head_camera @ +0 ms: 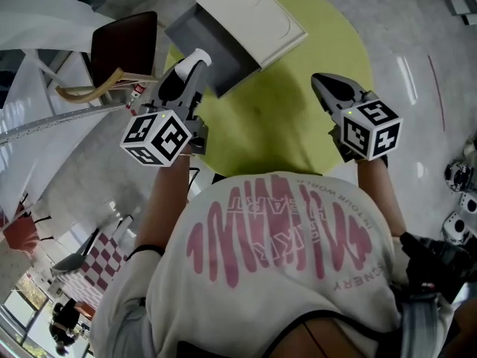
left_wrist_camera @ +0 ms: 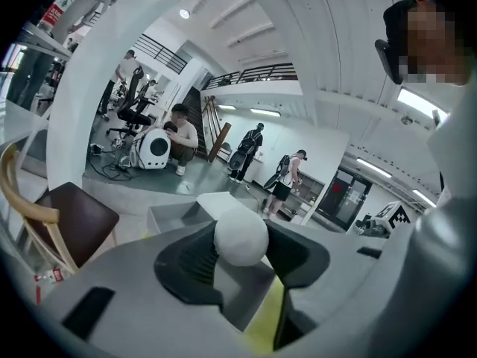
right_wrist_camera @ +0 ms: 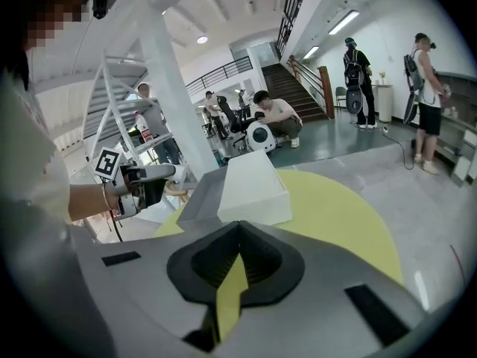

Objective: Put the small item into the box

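The small item is a white ball (left_wrist_camera: 241, 236), and my left gripper (left_wrist_camera: 238, 256) is shut on it. In the head view that gripper (head_camera: 195, 61) holds the ball (head_camera: 201, 54) at the left edge of the box, just beside its open grey tray (head_camera: 216, 47). The box's white lid (head_camera: 250, 12) stands flipped back behind the tray. The box rests on a round yellow table (head_camera: 283, 125). My right gripper (head_camera: 323, 83) hovers over the table's right side, shut and empty, its tips (right_wrist_camera: 238, 226) meeting. The right gripper view shows the box (right_wrist_camera: 250, 189) ahead.
A dark red chair (head_camera: 123, 43) with a wooden armrest stands left of the table, next to a white metal frame (head_camera: 45, 118). Several people stand and crouch on the floor beyond (left_wrist_camera: 179, 136). Small machines (head_camera: 458, 176) sit on the floor at the right.
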